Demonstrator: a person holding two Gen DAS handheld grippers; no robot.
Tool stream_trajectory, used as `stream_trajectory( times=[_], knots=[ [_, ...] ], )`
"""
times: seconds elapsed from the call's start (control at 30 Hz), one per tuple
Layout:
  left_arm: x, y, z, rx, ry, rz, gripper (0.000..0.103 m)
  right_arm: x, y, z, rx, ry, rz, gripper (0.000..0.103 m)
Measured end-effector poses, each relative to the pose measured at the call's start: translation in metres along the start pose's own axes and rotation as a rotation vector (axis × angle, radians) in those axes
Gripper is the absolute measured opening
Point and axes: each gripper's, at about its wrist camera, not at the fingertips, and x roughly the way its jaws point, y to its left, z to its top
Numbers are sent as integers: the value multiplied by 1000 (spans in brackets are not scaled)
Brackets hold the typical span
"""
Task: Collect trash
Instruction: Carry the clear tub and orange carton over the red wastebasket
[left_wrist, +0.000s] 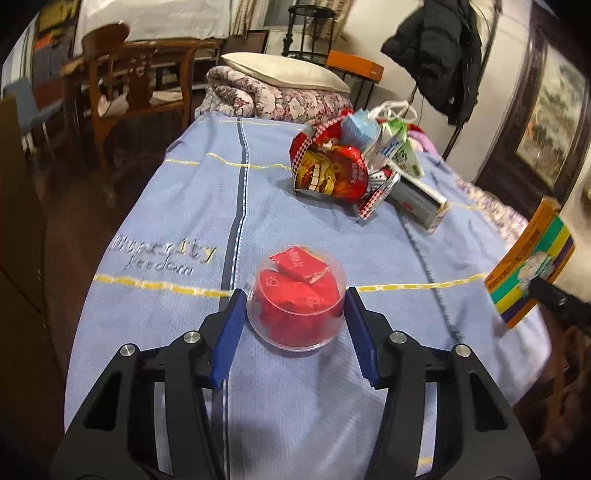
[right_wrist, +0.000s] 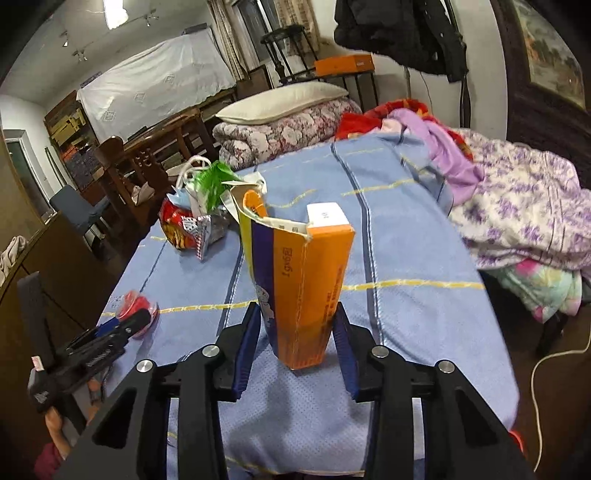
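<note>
We bracket the clear cup (left_wrist: 297, 306) of red wrappers with the left gripper (left_wrist: 294, 301), pads at its sides, contact uncertain. Our right gripper (right_wrist: 295, 325) clamps the torn orange carton (right_wrist: 301, 288), likely for carrying to the trash pile (left_wrist: 354, 166). All sits on a blue blanket (left_wrist: 155, 206); cluttered bedroom beyond.

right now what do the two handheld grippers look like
Both the left gripper and the right gripper look the same: black angular linkage arms with cut-out openings and round silver pivot bolts, carrying flat blue ribbed finger pads. No cables or sleeves show.
</note>
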Motion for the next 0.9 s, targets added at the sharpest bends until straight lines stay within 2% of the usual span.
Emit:
stream_trajectory(
  times=[0.1,0.27,0.57,0.9],
  knots=[
    [-22,-1,0,-24,-15,-29,54,-14,0,0,6,-28,16,39],
    [-56,-22,-2,14,-56,-33,54,-46,-1,-2,7,-80,34,39],
    [-105,-80,-9,111,-112,-98,54,-113,-18,-17,17,-169,39,39],
    [-148,-146,-33,197,-129,-221,54,-184,-56,-45,69,-246,44,39]
  ],
)
